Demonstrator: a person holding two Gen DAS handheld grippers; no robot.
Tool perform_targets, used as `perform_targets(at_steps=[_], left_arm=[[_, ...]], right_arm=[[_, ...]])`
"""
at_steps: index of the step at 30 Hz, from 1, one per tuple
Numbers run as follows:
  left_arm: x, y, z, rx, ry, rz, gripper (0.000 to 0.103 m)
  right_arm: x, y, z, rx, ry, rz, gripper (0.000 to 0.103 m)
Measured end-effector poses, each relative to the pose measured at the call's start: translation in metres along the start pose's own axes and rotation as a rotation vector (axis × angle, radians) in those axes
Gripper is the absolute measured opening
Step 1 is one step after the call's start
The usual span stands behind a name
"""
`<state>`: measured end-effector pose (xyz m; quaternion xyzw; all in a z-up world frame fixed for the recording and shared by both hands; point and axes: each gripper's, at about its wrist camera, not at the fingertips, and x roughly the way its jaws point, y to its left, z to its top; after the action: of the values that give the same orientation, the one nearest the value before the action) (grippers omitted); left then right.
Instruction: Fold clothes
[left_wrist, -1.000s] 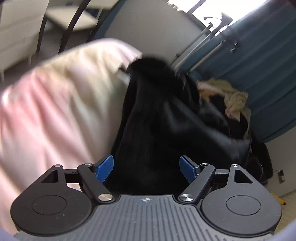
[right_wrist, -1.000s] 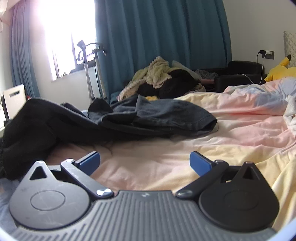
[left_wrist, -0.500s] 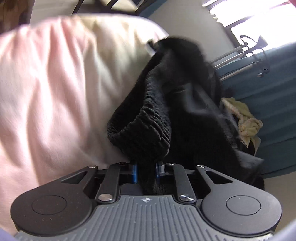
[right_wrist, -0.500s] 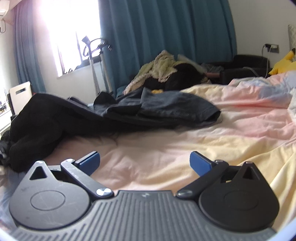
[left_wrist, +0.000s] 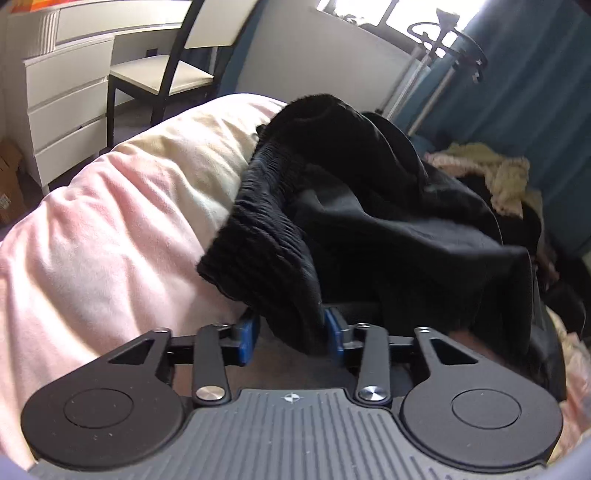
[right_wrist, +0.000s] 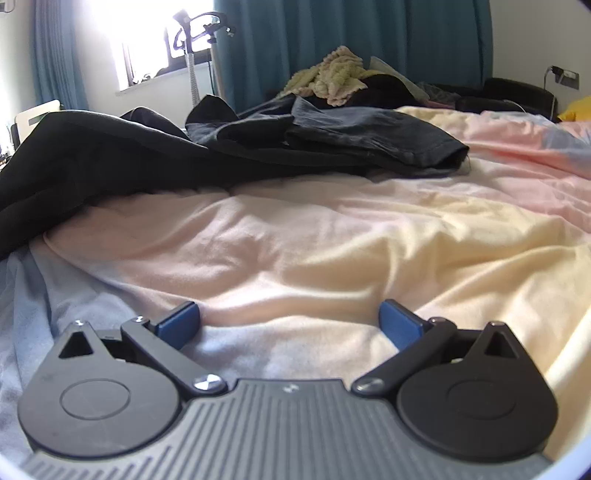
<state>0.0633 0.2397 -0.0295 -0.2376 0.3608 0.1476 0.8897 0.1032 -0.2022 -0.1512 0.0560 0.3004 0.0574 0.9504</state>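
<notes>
A: Left wrist view, left side first: pink and cream bedding, with a white drawer unit and a chair on the floor beyond it. Centre: the black garment, its ribbed cuff or hem hanging down into the left gripper.

B: What has changed there?

A: A second ago the jaws stood wide and clear of the cloth. Half a second ago they were clenched tight on the ribbed edge. Now they are opening; the ribbed fold is between the blue pads, the right pad touching it, a gap showing at the left one. The camera has also swung, so the chair and drawers are now in frame.

B: Meaning for the fold?

A: My reading: the pinch is being let go or reset, so the garment is not secured for a lift. Folding proper has not begun; the cloth is heaped at the near left edge of the bed.

B: And the right side?

A: Right wrist view: the right gripper has come lower toward the sheet, jaws spread wide, nothing between them. The same black garment lies far left, a dark grey one partly over it, a mixed clothes pile farther off by the curtain.

B: Hidden?

A: Which garment part that ribbed edge is, I cannot tell. The black cloth's far and right portions run into shadow, and its outline is unreadable.
</notes>
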Motion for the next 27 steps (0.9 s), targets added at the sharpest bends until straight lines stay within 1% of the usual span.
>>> perform_targets(at_steps=[2, 4, 6, 8, 9, 11, 14, 17, 19, 22, 25, 27], left_arm=[[-0.016, -0.011, -0.007, 0.089, -0.045, -0.006, 0.069], [-0.035, -0.027, -0.013, 0.178, -0.088, -0.005, 0.078], [-0.052, -0.043, -0.021, 0.24, -0.131, -0.03, 0.08], [-0.07, -0.062, -0.03, 0.279, -0.161, -0.061, 0.087], [-0.078, -0.069, -0.036, 0.29, -0.173, -0.079, 0.087], [-0.093, -0.079, -0.051, 0.302, -0.203, -0.14, 0.089], [-0.108, -0.086, -0.077, 0.32, -0.236, -0.236, 0.09], [-0.109, -0.09, -0.093, 0.359, -0.224, -0.261, 0.09], [-0.11, -0.087, -0.099, 0.362, -0.216, -0.275, 0.09], [-0.106, -0.084, -0.1, 0.335, -0.185, -0.281, 0.09], [-0.093, -0.088, -0.099, 0.376, -0.136, -0.297, 0.09], [-0.083, -0.091, -0.1, 0.399, -0.105, -0.29, 0.09]], right_arm=[[-0.002, 0.004, -0.002, -0.033, 0.001, -0.018, 0.103], [-0.003, 0.007, -0.006, -0.075, -0.007, -0.031, 0.103], [-0.003, 0.006, -0.009, -0.071, -0.021, -0.026, 0.103], [-0.003, 0.002, -0.01, -0.055, -0.03, -0.014, 0.103], [-0.003, 0.0, -0.009, -0.04, -0.027, -0.004, 0.103], [-0.002, -0.004, -0.007, -0.021, -0.024, 0.01, 0.103], [-0.002, -0.003, -0.007, -0.023, -0.02, 0.008, 0.103], [-0.002, -0.002, -0.006, -0.026, -0.017, 0.005, 0.103], [-0.002, -0.002, -0.006, -0.022, -0.017, 0.007, 0.103], [-0.002, -0.002, -0.006, -0.023, -0.017, 0.006, 0.103], [-0.002, -0.002, -0.007, -0.023, -0.02, 0.007, 0.103], [-0.003, -0.002, -0.007, -0.023, -0.022, 0.007, 0.103]])
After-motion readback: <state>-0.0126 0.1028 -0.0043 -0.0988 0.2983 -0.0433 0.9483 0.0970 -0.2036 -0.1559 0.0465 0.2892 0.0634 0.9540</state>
